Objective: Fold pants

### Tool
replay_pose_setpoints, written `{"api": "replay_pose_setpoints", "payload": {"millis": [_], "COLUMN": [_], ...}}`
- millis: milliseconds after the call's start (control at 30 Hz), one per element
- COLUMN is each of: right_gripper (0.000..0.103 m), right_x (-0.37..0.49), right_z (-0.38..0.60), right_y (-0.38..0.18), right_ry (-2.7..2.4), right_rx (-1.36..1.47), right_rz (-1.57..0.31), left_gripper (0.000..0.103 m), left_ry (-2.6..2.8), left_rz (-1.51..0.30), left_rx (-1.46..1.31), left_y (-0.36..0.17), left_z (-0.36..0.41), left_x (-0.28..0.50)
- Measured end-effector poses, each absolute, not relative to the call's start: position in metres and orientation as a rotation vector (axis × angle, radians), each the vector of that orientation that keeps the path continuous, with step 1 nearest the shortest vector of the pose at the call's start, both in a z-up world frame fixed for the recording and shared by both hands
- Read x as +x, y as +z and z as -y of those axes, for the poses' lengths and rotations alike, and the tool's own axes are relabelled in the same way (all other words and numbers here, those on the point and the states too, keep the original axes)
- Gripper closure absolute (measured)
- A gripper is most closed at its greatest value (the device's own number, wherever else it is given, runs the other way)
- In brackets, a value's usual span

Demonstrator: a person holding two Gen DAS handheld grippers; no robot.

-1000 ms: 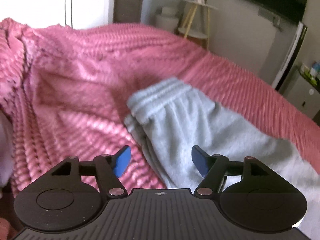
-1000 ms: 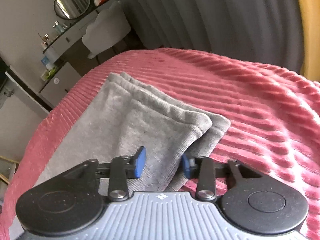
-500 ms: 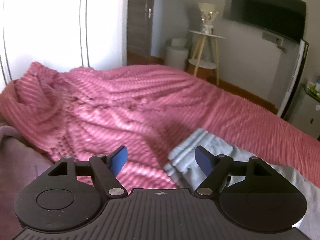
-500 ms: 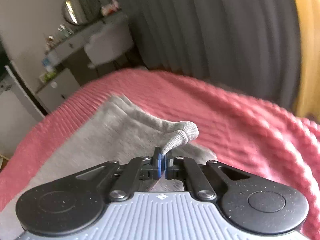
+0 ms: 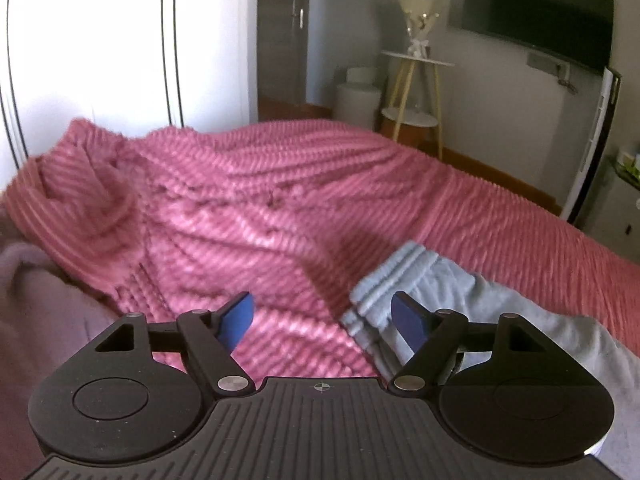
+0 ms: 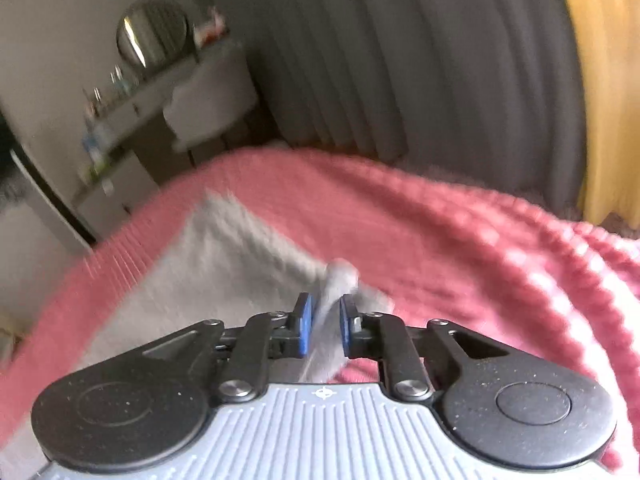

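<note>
Roughly midway: your right tool [image 6: 323,322] pinches the hem end of the grey fleece sweatpants [image 6: 224,276], left tool [image 5: 322,316] gapes idle near their waistband [image 5: 384,280], crosswise fold left.

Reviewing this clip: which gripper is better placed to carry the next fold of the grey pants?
Right. The right gripper has the pants' leg-end cloth between its pads, lifted off the pink blanket. The left gripper is open, holding nothing, with the waistband just ahead to its right.
</note>
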State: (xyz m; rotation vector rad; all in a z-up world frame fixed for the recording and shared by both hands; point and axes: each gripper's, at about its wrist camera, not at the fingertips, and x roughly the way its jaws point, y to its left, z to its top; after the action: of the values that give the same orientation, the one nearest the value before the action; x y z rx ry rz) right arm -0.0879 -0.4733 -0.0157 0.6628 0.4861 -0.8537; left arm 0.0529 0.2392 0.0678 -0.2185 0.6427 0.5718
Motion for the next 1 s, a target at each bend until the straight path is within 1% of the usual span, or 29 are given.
{"api": "replay_pose_setpoints", "payload": {"millis": [67,100,133,167,200,233,300,400,500,567,600,667,700,767,833,900,1000], "right_gripper": [0.084,0.079,0.067,0.058,0.042,0.030,0.021,0.011,0.010,0.010,0.006,0.006,0.006,0.006,0.006,0.006,0.006], "right_x": [-0.109,-0.121,-0.136,-0.150,-0.166,-0.183,-0.218,-0.271,-0.318,-0.337,-0.341,-0.334,-0.320,-0.291,-0.268,-0.255,-0.238], "right_z": [0.471,0.467,0.461,0.456,0.450,0.444,0.437,0.441,0.461,0.470,0.470,0.470,0.471,0.474,0.475,0.475,0.478], "right_y": [0.015,0.031,0.050,0.066,0.081,0.095,0.119,0.137,0.141,0.147,0.150,0.153,0.148,0.123,0.087,0.050,0.013], "right_ry": [-0.859,-0.867,-0.883,-0.894,-0.908,-0.926,-0.945,-0.899,-0.843,-0.874,-0.896,-0.919,-0.930,-0.944,-0.937,-0.946,-0.966], "right_rx": [0.612,0.571,0.521,0.483,0.451,0.428,0.425,0.557,0.759,0.784,0.763,0.658,0.593,0.522,0.518,0.559,0.667], "right_rz": [-0.395,-0.344,-0.282,-0.217,-0.152,-0.083,0.055,0.213,0.302,0.282,0.262,0.112,-0.012,-0.212,-0.307,-0.307,-0.298], "left_gripper": [0.022,0.022,0.022,0.022,0.022,0.020,0.018,0.018,0.016,0.011,0.008,0.008,0.008,0.008,0.008,0.008,0.008], "left_ry": [0.573,0.581,0.590,0.605,0.623,0.636,0.666,0.722,0.786,0.812,0.807,0.764,0.737,0.688,0.650,0.615,0.605], "left_rz": [-0.614,-0.585,-0.560,-0.531,-0.505,-0.484,-0.446,-0.406,-0.367,-0.346,-0.338,-0.341,-0.355,-0.395,-0.450,-0.502,-0.572], "left_rx": [-0.195,-0.178,-0.165,-0.151,-0.143,-0.139,-0.130,-0.107,-0.076,-0.079,-0.093,-0.138,-0.155,-0.178,-0.195,-0.216,-0.245], "left_y": [0.083,0.094,0.104,0.115,0.126,0.135,0.154,0.175,0.194,0.201,0.200,0.191,0.183,0.162,0.136,0.113,0.085], "left_z": [-0.245,-0.249,-0.253,-0.259,-0.265,-0.272,-0.287,-0.312,-0.336,-0.346,-0.349,-0.349,-0.348,-0.337,-0.322,-0.310,-0.305], "left_x": [0.048,0.043,0.038,0.031,0.023,0.017,0.000,-0.023,-0.045,-0.056,-0.061,-0.063,-0.060,-0.049,-0.034,-0.026,-0.019]}}
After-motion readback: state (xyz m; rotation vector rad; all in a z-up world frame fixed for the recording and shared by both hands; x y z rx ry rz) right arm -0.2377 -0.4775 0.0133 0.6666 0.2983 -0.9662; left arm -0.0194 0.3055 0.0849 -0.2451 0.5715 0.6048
